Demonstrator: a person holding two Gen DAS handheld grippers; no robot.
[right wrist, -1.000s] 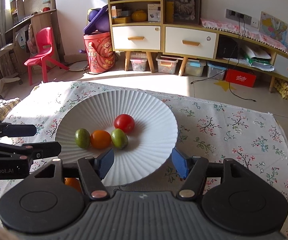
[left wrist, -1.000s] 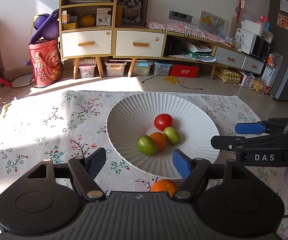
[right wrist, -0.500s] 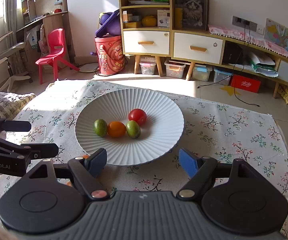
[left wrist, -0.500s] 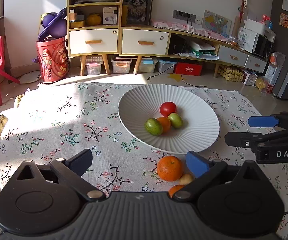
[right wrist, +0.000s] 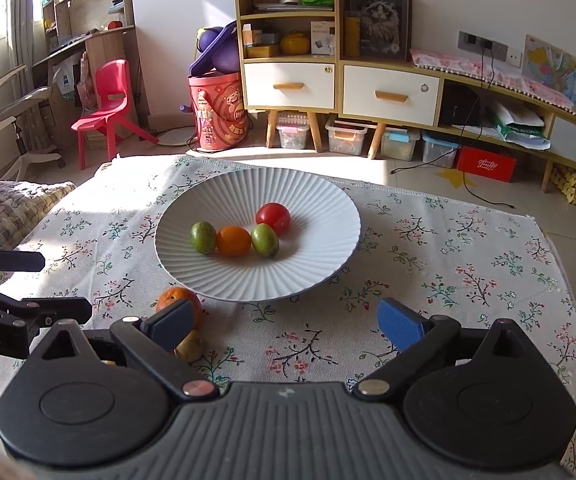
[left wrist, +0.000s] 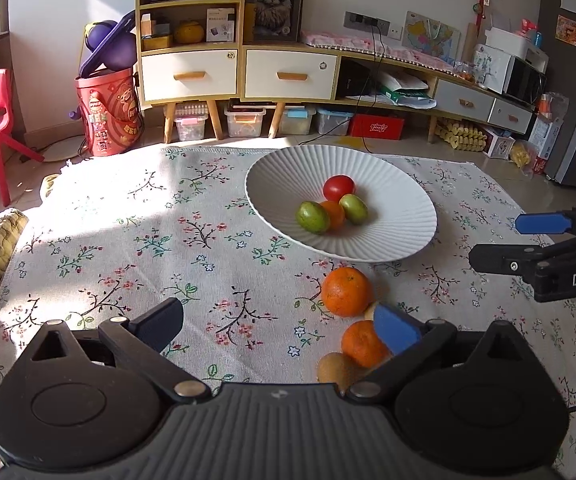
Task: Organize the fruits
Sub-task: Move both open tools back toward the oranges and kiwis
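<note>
A white ribbed plate on the floral cloth holds a red tomato, an orange fruit and two green fruits. On the cloth in front of the plate lie a large orange, a smaller orange, a brown kiwi and a small yellowish fruit. My left gripper is open and empty, near these loose fruits. My right gripper is open and empty, in front of the plate.
The floral cloth covers a low table. A knitted cushion lies at the left edge. Beyond are a red child's chair, a red bucket and a shelf cabinet with storage boxes under it.
Both grippers have pulled back from the plate and opened wider. More loose fruit in front of the plate has come into view.
</note>
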